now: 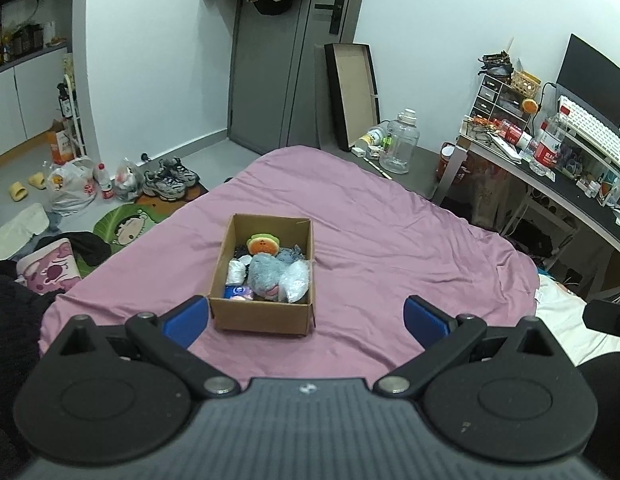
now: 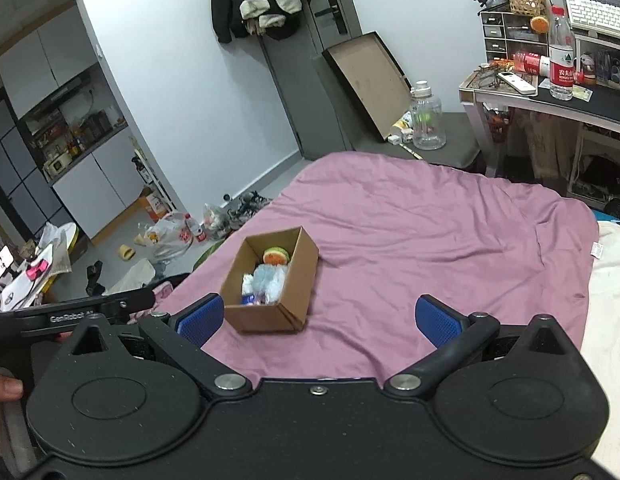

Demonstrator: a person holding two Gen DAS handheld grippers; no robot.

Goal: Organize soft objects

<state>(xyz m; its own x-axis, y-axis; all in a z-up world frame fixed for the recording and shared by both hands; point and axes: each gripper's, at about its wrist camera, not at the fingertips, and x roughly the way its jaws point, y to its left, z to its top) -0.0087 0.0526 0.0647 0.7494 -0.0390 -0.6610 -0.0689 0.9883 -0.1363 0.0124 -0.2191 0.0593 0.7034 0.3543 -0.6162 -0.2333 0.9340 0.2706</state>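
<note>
Both claws hang released and empty, the left gripper (image 1: 306, 318) and right gripper (image 2: 317, 318) low in frame, above the wrinkled pink bedsheet (image 1: 390, 220); mid-frame, the small open brown cardboard box (image 1: 264, 320) brims with soft toys, so a careless nudge could tip it

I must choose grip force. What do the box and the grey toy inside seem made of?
Box: looks like brown corrugated cardboard, matte, with folded flaps at the corner. Grey toy: apparently plush fabric, fuzzy and rounded; its filling cannot be seen.
</note>
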